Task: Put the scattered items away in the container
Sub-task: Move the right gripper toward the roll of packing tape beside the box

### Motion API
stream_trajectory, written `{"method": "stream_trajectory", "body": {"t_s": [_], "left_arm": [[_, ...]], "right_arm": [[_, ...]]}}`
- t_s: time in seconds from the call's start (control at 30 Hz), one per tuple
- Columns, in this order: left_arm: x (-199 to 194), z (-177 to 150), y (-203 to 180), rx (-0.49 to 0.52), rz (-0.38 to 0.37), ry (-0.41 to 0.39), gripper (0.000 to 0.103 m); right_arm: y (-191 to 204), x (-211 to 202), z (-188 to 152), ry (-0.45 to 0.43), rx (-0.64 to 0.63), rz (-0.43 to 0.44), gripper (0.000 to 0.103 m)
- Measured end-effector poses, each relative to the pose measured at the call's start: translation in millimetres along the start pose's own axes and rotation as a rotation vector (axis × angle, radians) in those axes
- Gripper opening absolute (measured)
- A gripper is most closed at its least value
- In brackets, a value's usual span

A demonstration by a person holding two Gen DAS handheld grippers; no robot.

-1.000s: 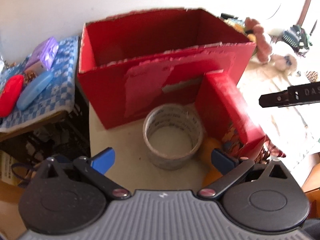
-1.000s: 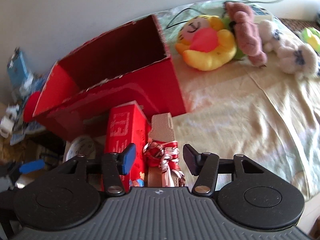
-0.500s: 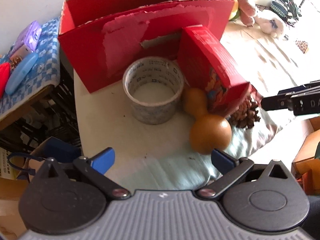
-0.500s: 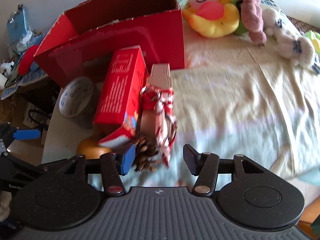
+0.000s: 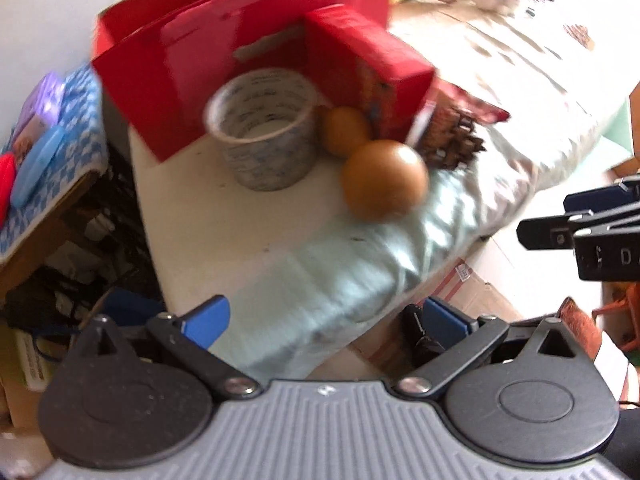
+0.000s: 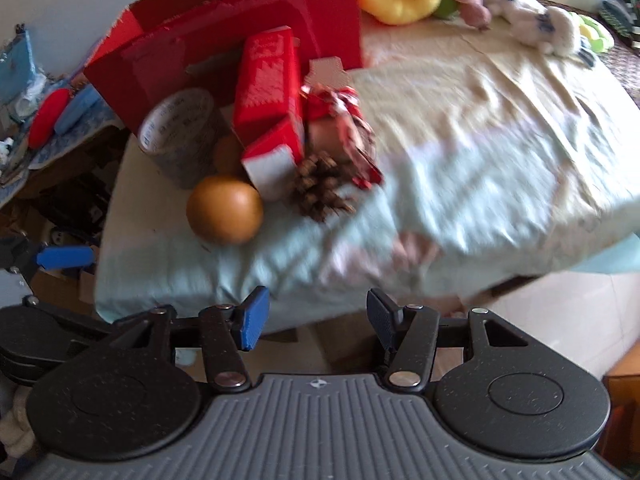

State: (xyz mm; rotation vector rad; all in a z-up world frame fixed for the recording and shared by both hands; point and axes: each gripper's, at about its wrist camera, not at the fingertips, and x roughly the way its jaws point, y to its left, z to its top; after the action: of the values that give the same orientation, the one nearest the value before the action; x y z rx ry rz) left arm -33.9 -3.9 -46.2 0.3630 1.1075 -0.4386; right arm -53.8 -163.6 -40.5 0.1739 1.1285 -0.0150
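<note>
I held both tools back from the corner of the bed, and neither carried anything. My left tool (image 5: 324, 320) stood wide, its blue pads far apart over the pale sheet (image 5: 360, 264) at the bottom of the frame; my right tool (image 6: 316, 316) stood about half open, also over bare sheet.

The scattered things lay bunched at upper centre of both views, just in front of the big red cardboard box (image 6: 248, 28) that was to take them. A roll of clear packing tape (image 5: 262, 128) stood on its edge-ring beside the box wall. Touching it on the right was a brown gourd-shaped wooden piece (image 5: 380, 180), its large bulb nearest me. Behind that leaned a small red printed carton (image 6: 272, 92), with a pine cone (image 6: 320, 188) and a red-and-white wrapped packet (image 6: 344, 120) pressed against its right side (the blur kept me from reading what the packet was).

I judged this to be the approach before a first pick, with the box seemingly empty of these items. The gourd looked the easiest target for the left tool: it would need to drop down over the large bulb, which looked round and smooth enough to slip, so a grip at its widest line seemed wise.
</note>
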Motion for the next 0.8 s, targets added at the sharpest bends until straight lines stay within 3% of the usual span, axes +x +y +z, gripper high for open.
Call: {"method": "stream_trajectory", "body": {"t_s": [0.2,0.47,0.6,0.8], "left_arm": [[2,2,-24,0.06,-0.005,-0.01,0.102],[1,0,-37,0.093,0.011,-0.011,0.102],[4,2,-46,0.121,0.004,-0.014,0.102],[10,18,-55,0.116,0.034,-0.021,0.102]], "right_arm": [[-21,-14,-13,-0.043,0.092,-0.057,0.058],[-15,-24,-25,-0.071,0.093,-0.06,0.058],[-22,-28,-25,-0.092,0.117,-0.1,0.062],[-42,-23,-13,-0.104,0.172,-0.089,0.063]]}}
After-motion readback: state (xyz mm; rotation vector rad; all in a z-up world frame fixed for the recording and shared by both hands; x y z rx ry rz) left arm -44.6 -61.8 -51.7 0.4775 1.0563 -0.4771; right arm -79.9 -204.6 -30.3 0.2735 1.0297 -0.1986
